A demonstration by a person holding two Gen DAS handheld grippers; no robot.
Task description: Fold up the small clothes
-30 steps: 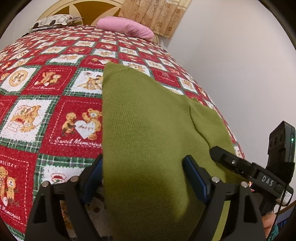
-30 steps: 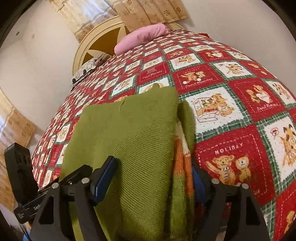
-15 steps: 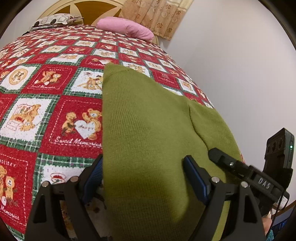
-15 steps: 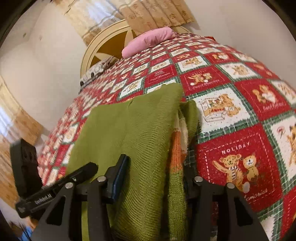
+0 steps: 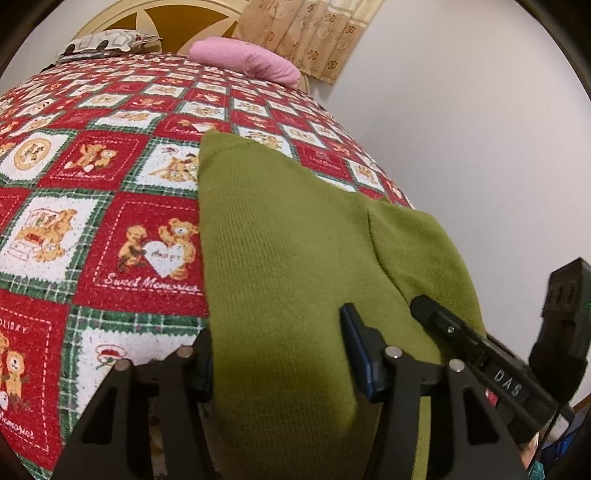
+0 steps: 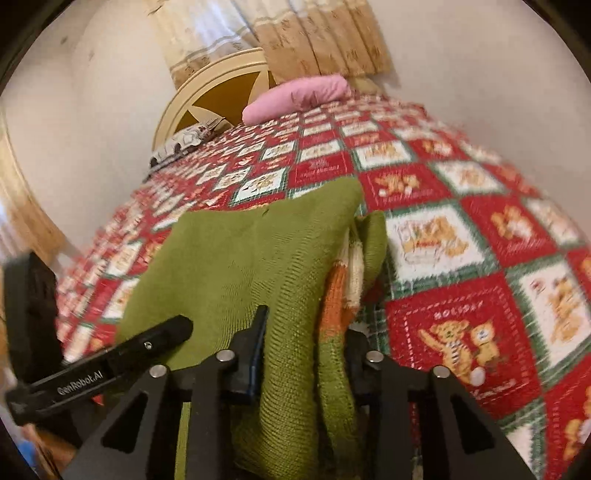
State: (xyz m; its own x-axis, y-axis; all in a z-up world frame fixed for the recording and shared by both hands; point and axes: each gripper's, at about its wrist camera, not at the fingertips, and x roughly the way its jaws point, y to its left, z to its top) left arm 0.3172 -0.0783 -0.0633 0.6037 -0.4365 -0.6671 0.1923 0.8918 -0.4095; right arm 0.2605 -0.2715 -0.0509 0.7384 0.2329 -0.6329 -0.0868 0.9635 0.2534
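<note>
A green knit sweater (image 5: 280, 258) lies folded on the red teddy-bear quilt (image 5: 92, 221). My left gripper (image 5: 280, 354) is shut on the near edge of the sweater, cloth bunched between its fingers. In the right wrist view the sweater (image 6: 240, 258) shows an orange and white stripe along its right fold. My right gripper (image 6: 306, 350) is shut on the sweater's near edge and lifts it a little. The right gripper's body shows in the left wrist view (image 5: 491, 373), the left one in the right wrist view (image 6: 103, 369).
A pink pillow (image 5: 247, 62) and a patterned pillow (image 5: 107, 40) lie at the head of the bed by the round headboard (image 6: 221, 99). A white wall (image 5: 461, 129) runs along the bed's right side. Curtains (image 6: 295, 33) hang behind.
Both grippers have narrowed onto the sweater's near edge. The right gripper has risen and tilted, pulling the cloth up; its view is motion-blurred.
</note>
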